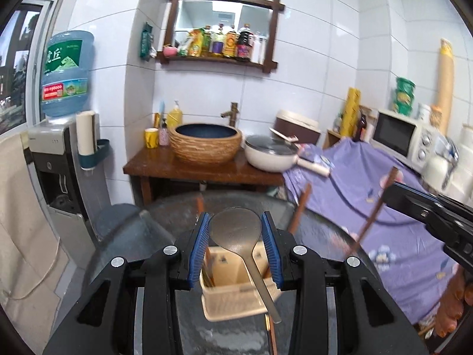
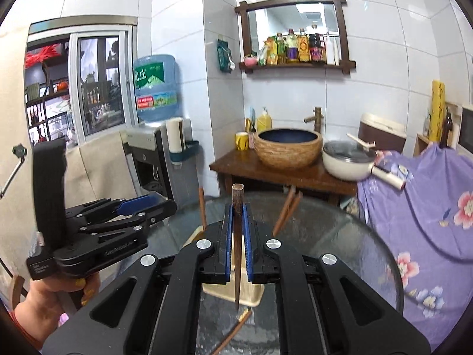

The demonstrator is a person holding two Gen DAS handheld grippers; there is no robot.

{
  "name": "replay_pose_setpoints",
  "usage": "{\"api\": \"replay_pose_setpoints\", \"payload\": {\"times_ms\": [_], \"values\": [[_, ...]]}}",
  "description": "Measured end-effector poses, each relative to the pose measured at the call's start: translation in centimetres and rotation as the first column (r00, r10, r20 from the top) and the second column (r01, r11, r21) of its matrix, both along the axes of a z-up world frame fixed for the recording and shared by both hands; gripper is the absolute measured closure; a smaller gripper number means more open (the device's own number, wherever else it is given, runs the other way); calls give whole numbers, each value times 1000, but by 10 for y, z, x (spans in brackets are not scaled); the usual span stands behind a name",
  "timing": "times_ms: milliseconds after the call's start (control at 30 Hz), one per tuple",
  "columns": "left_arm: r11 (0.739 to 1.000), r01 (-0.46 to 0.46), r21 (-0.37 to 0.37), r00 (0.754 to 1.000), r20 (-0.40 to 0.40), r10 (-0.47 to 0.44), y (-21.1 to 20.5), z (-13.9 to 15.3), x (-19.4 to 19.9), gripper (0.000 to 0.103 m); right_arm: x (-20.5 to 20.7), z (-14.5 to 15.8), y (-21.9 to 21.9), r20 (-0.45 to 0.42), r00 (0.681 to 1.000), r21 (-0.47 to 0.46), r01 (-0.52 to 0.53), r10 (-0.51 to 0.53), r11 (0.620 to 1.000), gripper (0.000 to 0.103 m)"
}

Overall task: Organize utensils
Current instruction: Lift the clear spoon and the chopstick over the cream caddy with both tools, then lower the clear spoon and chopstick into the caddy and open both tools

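Left wrist cam: looks forward and slightly down along its jaws, close over the glass tabletop [image 1: 165, 216], facing the washbasin [image 1: 206, 142] wall. Right wrist cam: same heading, apparently from further right. Shared: basin, mirror shelf [image 2: 295, 29], water dispenser [image 2: 153, 148]; each view catches the other gripper.

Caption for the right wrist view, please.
Right gripper clamps a dark chopstick above the beige utensil holder on the glass table; left gripper alongside.
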State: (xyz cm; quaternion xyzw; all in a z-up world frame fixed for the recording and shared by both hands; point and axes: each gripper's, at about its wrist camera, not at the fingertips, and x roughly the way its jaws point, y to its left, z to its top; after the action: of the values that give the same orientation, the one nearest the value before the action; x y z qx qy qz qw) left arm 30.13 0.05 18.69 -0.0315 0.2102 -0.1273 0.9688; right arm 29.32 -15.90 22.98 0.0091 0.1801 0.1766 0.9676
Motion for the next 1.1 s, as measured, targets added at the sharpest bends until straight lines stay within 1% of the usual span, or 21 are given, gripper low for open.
{"api": "replay_pose_setpoints", "payload": {"times_ms": [67,200,300,400,500,633,767,967,1100], "values": [[999,-30,13,999,17,30,1,13,12,68,9,17,2,2,1000,2,6,-6,1000,95],[997,-65,49,997,40,63,-3,25,27,68,23,44,7,25,999,-16,31,-30,999,95],[992,-93,90,995,38,90,-9,23,40,68,33,58,8,48,998,-9,52,-51,999,95],[987,-110,116,994,24,108,-12,14,51,68,44,59,10,46,996,-6,70,-70,998,95],[984,-121,131,993,14,120,-14,0,56,68,59,44,14,12,997,-2,78,-78,997,95],[973,-142,182,990,35,138,-21,-21,58,68,78,9,20,-33,995,-18,96,-96,995,95],[972,-129,197,992,12,129,-24,-40,60,68,88,-21,19,-82,992,-11,98,-99,995,95],[968,-104,229,994,-18,111,-32,-66,58,68,91,-48,19,-120,988,-19,100,-102,995,95],[962,-93,256,994,-29,104,-37,-80,57,68,92,-61,14,-141,984,-18,106,-108,994,95]]}}
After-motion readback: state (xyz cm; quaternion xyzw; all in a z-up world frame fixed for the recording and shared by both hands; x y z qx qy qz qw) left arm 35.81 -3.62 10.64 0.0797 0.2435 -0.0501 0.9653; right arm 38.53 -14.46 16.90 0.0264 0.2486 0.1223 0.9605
